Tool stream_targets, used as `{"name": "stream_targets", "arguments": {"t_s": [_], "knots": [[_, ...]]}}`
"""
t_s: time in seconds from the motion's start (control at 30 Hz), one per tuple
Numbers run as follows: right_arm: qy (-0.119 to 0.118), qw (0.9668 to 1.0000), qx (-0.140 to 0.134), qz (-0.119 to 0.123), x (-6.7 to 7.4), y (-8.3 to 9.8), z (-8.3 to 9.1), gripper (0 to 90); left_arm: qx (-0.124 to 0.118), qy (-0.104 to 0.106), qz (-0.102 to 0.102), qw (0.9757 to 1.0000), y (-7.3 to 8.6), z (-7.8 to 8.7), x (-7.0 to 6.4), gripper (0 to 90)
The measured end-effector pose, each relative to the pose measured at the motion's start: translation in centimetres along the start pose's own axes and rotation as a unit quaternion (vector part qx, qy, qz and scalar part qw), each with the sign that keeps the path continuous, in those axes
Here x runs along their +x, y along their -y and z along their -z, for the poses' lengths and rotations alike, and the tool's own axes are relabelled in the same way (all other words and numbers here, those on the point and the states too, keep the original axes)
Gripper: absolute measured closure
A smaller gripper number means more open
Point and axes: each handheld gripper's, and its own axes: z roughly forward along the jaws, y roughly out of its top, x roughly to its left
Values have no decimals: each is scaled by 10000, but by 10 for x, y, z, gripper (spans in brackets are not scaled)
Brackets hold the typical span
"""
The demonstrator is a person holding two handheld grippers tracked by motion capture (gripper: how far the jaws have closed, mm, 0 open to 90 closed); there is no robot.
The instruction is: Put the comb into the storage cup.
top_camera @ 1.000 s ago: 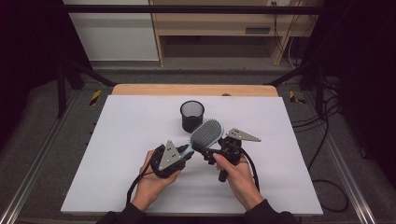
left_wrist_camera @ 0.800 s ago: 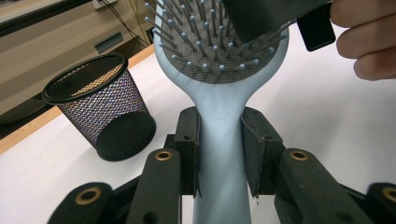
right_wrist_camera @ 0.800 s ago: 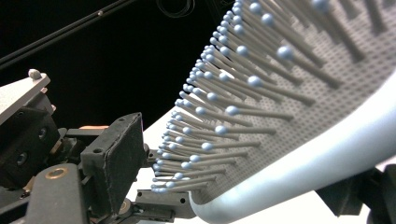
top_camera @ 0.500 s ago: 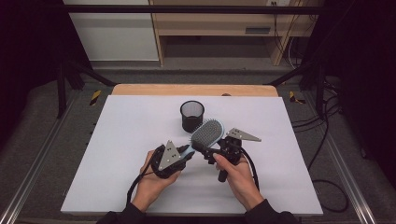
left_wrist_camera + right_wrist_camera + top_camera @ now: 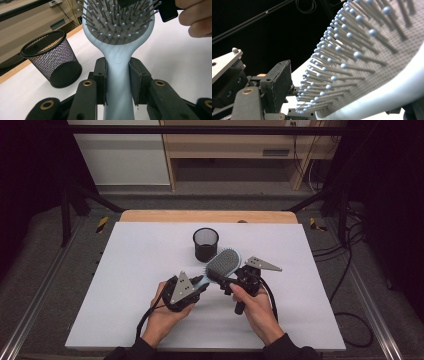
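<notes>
Behind white table (image 5: 125,270): wooden shelving (image 5: 235,150), dark surroundings.

One hairbrush (image 5: 223,264) is seen, pale blue with a grey bristle pad. One black mesh cup (image 5: 205,244) is counted on the white table (image 5: 130,270); one table is counted. Two grippers are seen: the left gripper (image 5: 197,285) and the right gripper (image 5: 227,281). Each is topped by one grey three-cornered plate, so two plates are counted. Two black jaws are seen on the left gripper in the left gripper view. Two hands are counted, the left hand (image 5: 162,317) and the right hand (image 5: 257,310). Two cables are seen trailing, one from each gripper.
</notes>
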Motion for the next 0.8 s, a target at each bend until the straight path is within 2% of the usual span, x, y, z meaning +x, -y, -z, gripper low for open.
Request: {"name": "stream_targets", "arguments": {"t_s": [0.17, 0.43, 0.53, 0.8], "knots": [[-15, 10000, -14, -52, -1, 0, 1, 242, -18, -2, -1, 10000, 1, -1, -1, 694], [-6, 9999, -39, -96, -3, 0, 1, 315, -38, -11, 5, 10000, 2, -1, 0, 694], [-54, 9999, -25, -130, -3, 1, 1, 352, -112, 30, 133, 9998, 2, -1, 0, 694], [-85, 9998, -46, -175, -4, 1, 1, 367, -112, -7, 52, 9999, 2, -1, 0, 694]]}}
